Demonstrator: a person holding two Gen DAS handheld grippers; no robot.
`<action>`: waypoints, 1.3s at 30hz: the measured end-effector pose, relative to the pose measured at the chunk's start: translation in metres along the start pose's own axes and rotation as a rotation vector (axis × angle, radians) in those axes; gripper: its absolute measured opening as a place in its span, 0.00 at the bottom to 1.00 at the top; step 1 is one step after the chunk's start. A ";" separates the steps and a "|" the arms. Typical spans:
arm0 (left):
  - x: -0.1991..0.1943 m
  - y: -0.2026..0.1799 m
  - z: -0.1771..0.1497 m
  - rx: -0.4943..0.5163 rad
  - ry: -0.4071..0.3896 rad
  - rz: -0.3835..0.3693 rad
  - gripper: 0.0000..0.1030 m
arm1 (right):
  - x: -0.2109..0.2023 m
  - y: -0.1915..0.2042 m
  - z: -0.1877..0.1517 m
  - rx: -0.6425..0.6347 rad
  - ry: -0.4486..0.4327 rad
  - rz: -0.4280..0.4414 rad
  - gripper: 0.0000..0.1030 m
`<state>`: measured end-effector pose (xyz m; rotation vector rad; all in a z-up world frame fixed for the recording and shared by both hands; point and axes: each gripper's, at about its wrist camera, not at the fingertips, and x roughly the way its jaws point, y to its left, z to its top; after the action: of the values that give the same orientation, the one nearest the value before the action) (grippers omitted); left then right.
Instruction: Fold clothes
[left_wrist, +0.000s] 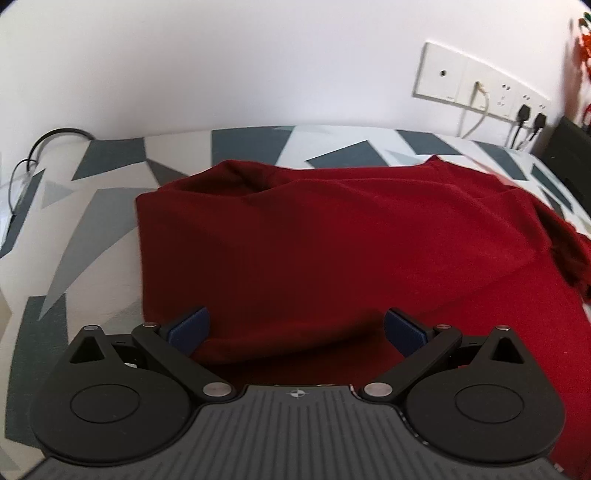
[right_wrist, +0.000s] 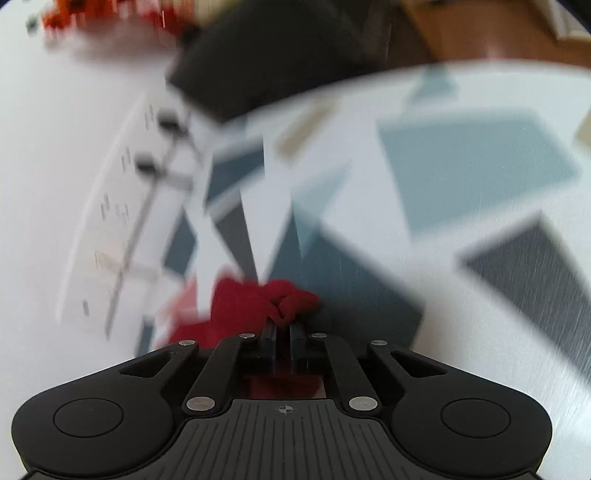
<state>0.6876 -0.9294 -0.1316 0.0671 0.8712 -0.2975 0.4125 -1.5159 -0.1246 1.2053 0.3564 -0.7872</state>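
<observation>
A dark red garment (left_wrist: 332, 240) lies partly folded on a surface with a grey, white and teal geometric pattern (left_wrist: 92, 206). My left gripper (left_wrist: 295, 328) hovers over the garment's near edge, open, its blue pads (left_wrist: 190, 326) wide apart with cloth below them but not pinched. In the blurred right wrist view my right gripper (right_wrist: 282, 326) is shut on a bunched corner of the red garment (right_wrist: 266, 299), which sticks out past the fingertips.
A white wall runs behind the surface, with a socket panel (left_wrist: 476, 79) holding several plugs and cables at the right. A black cable (left_wrist: 55, 136) loops at the far left. A dark object (right_wrist: 266, 55) sits beyond the patterned surface (right_wrist: 461, 166).
</observation>
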 end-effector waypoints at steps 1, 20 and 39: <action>0.000 0.000 -0.001 0.002 0.001 0.008 0.99 | -0.010 0.006 0.007 -0.023 -0.082 0.000 0.04; -0.004 -0.002 -0.010 0.017 0.004 -0.003 0.99 | -0.026 0.156 -0.107 -0.462 0.135 0.418 0.04; -0.024 0.006 -0.026 0.049 0.014 0.006 0.99 | 0.000 0.090 -0.121 -0.699 0.071 0.090 0.39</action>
<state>0.6553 -0.9134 -0.1308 0.1177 0.8775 -0.3131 0.4949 -1.3915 -0.1035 0.5864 0.5743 -0.4759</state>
